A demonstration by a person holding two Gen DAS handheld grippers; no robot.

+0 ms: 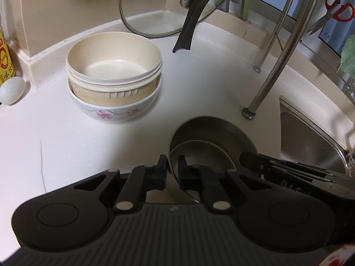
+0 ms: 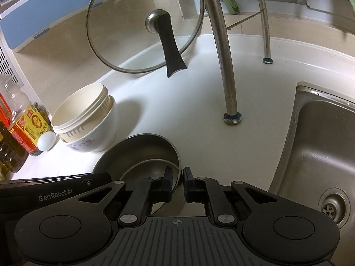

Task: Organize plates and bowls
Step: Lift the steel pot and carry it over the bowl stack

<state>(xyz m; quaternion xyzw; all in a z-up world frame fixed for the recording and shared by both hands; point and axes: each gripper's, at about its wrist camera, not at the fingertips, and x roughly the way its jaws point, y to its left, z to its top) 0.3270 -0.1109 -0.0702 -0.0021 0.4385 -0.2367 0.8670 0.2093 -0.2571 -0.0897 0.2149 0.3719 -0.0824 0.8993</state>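
Steel bowl: sits on the white counter, near the sink, with a smaller steel plate nested inside.
Left gripper: jaws clamped on the bowl's left rim, one pad outside, one inside.
Right gripper: jaws pinched on the opposite rim.
Goal, as I judge: carry the steel pair to the bowl stack, a beige tub sitting in a flowered bowl.
Doing it well: lift both hands together and level, so the loose plate does not slide; clear the rack leg and the leaning glass lid.
Hard to tell: whether the pads also catch the plate's edge; the near rim is hidden under both grippers.
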